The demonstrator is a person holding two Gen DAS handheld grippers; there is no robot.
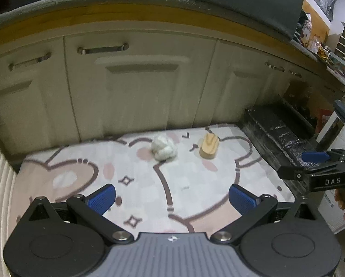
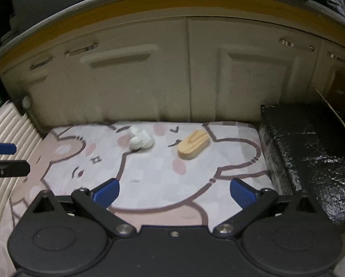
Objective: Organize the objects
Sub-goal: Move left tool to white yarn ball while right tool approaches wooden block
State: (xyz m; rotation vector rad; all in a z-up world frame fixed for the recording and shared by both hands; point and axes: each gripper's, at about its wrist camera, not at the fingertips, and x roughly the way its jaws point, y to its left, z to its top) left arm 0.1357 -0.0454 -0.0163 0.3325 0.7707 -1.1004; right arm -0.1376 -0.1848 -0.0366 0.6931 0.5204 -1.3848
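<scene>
The left hand-held gripper [image 1: 171, 196] and the right hand-held gripper [image 2: 174, 192] both hovered with jaws spread wide and empty over the near part of a cartoon-print mat [image 2: 149, 175]. A white lumpy ball [image 2: 140, 140] and a wooden block [image 2: 194, 145] lay near each other but apart, close to the mat's far edge below cream cabinet doors [image 2: 131, 80]. Bare mat lay between them and the grippers, and a black foil-wrapped box [image 2: 306, 152] bordered the mat's right edge.

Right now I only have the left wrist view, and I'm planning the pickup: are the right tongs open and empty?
Observer: Yes. The right tongs are spread wide with nothing between them.
Operator: Anything beyond the black block?
Observer: A cardboard flap rises behind the black block.
Operator: What sits ahead of the right tongs?
Observer: The wooden block lies just right of centre, and the white bundle lies left of centre.
</scene>
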